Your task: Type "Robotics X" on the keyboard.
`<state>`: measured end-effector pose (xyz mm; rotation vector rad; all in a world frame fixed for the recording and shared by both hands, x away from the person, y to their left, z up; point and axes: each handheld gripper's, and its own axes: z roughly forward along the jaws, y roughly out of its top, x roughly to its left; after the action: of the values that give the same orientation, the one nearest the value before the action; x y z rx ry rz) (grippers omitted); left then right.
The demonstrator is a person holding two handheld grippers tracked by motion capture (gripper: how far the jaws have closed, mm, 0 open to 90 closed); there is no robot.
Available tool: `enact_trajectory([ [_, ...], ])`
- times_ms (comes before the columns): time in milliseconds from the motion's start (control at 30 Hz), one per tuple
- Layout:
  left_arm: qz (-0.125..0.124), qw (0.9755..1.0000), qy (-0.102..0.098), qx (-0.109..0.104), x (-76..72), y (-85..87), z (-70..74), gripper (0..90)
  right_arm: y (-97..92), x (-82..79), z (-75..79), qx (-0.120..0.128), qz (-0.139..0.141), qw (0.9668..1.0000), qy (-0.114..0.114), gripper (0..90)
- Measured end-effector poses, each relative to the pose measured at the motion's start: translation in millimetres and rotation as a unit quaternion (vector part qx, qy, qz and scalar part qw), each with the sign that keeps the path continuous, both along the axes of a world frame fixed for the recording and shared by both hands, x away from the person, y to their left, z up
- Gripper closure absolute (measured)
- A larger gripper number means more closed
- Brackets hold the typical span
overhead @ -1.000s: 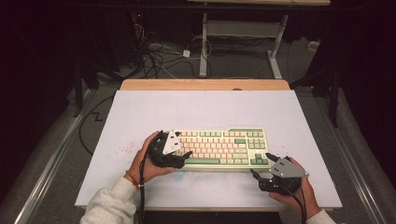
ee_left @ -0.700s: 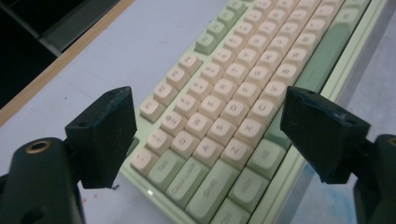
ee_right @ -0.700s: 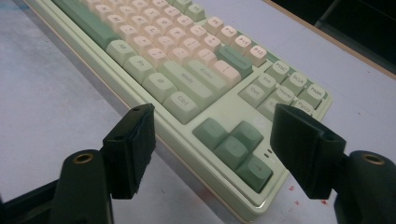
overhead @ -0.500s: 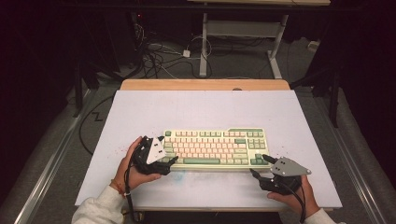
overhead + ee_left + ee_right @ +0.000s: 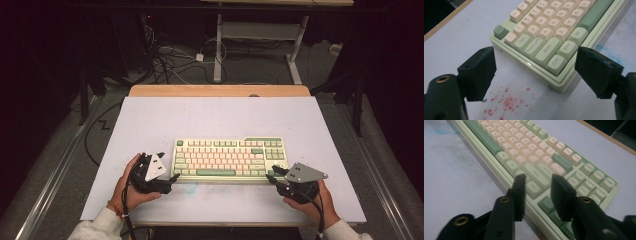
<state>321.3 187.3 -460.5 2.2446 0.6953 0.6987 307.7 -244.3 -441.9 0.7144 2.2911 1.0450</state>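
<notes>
A pale green keyboard [image 5: 230, 157] with cream and green keys lies on the white table top [image 5: 215, 117], nearer the front edge. My left gripper [image 5: 169, 181] rests just off the keyboard's near-left corner. In the left gripper view its jaws [image 5: 535, 53] stand wide open, and the keyboard [image 5: 549, 37] corner lies ahead between them, untouched. My right gripper [image 5: 272, 178] sits at the keyboard's near-right corner. In the right gripper view its jaws [image 5: 539, 177] have just been closing to a narrow gap over the keyboard's [image 5: 536, 152] front edge, with nothing pinched between them.
Red speckles [image 5: 506, 105] mark the table by the left gripper, and a blue smudge [image 5: 602, 47] lies near the keyboard's front. A wooden strip [image 5: 220, 90] borders the far edge. Cables [image 5: 170, 60] and a desk frame [image 5: 260, 35] stand on the floor beyond.
My left hand has slid left and toward the near edge, off the keyboard's left end. The right hand has stayed at the near-right corner.
</notes>
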Motion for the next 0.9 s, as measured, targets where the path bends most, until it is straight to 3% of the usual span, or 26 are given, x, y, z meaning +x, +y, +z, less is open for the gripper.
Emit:
enact_trajectory([
  [167, 0.008, 0.9999, 0.006, 0.007, -2.9, 4.1, -4.9, 16.3, 11.1, 11.4, 5.7, -0.001, 0.012, 0.9999, 0.013, 83.3],
  [367, 0.010, 0.9998, 0.014, 0.007, -7.5, 6.3, -9.7, 16.4, 26.5, 30.4, 10.8, -0.002, 0.015, 0.9997, 0.021, 90.0],
  [633, 0.011, 0.9997, 0.021, 0.006, -9.0, 6.5, -11.9, 16.4, 54.1, 57.7, 12.0, -0.016, 0.025, 0.9991, 0.031, 90.0],
  [900, 0.005, 0.9995, 0.029, 0.008, -8.6, 6.2, -14.4, 16.4, 83.6, 75.0, 3.4, -0.032, 0.039, 0.9978, 0.044, 90.0],
])
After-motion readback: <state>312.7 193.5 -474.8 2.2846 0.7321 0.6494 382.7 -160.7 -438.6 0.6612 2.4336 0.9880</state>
